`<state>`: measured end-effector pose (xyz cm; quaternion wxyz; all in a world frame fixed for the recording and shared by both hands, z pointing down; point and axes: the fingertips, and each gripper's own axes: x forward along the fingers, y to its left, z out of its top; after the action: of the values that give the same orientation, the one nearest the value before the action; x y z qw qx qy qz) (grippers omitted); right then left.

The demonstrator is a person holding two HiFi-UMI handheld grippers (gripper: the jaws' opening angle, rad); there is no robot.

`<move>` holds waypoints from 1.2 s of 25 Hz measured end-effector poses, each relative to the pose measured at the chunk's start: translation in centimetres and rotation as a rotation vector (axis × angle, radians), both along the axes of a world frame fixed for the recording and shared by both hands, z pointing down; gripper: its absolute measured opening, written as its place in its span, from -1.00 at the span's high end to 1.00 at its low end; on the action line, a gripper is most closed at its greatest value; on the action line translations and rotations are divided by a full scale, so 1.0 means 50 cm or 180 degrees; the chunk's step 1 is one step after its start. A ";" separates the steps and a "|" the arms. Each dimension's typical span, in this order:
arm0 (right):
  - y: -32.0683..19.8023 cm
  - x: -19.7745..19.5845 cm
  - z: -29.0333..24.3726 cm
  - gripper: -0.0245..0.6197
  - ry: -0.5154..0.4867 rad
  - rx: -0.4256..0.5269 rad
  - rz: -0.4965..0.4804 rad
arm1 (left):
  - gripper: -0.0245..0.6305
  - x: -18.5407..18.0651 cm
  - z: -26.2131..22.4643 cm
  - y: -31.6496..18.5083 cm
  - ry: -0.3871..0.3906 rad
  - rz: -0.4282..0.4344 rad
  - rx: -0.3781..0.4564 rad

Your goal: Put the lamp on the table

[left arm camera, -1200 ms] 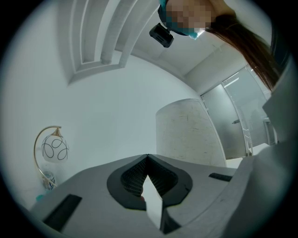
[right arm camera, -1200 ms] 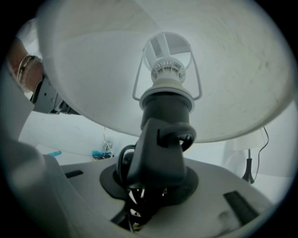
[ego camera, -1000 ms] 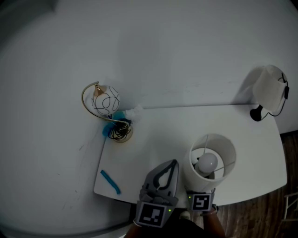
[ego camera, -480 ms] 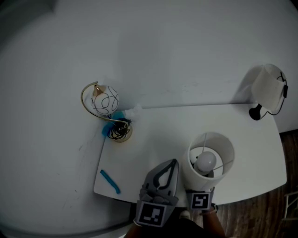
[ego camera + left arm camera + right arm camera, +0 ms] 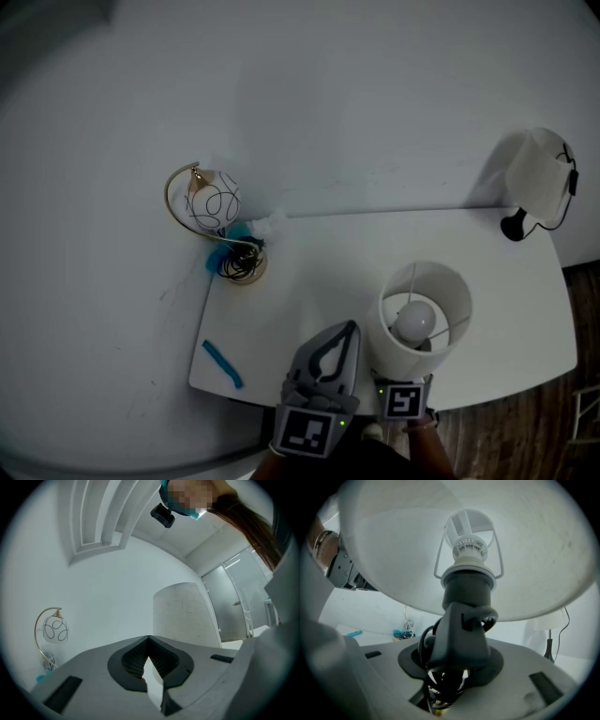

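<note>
Head view: the lamp (image 5: 422,317) stands upright on the white table (image 5: 319,272), near edge, right of centre, with the left gripper (image 5: 347,330) just beside it. Left gripper view: jaws pinched together, nothing between them. Right gripper view: the right gripper (image 5: 457,653) has just been opening its jaws, now loose around the lamp's dark neck.

Both claws are matte grey moulded shells. The left claw (image 5: 349,328) tapers to a point, with black ribbed pads (image 5: 136,656) in a dark rounded recess and black rectangular slots (image 5: 63,693) in the casing. Each carries a cube with black-and-white square markers, left cube (image 5: 309,433) and right cube (image 5: 404,402), and there's a small green light (image 5: 342,424) by the left one. The right claw (image 5: 451,660) has the same grey shell, black recess and slots, and its jaws have just been opening with the lamp (image 5: 464,620) socket between them; thin bangles (image 5: 321,541) on my left wrist.
</note>
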<state>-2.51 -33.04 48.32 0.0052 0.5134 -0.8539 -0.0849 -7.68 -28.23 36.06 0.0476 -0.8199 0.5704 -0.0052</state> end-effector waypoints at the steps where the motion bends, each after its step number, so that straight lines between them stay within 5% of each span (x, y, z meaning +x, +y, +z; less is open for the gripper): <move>1: 0.000 0.000 0.001 0.46 -0.0006 -0.0015 -0.0001 | 0.93 -0.001 -0.001 0.001 0.0004 -0.0003 0.0005; 30: 0.035 0.012 0.012 0.27 0.0069 -0.0167 -0.0045 | 0.93 0.008 -0.005 0.062 0.0003 -0.0065 0.0034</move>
<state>-1.92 -31.30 48.91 0.0272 0.5061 -0.8594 -0.0681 -7.30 -25.13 35.82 0.0517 -0.8138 0.5788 -0.0023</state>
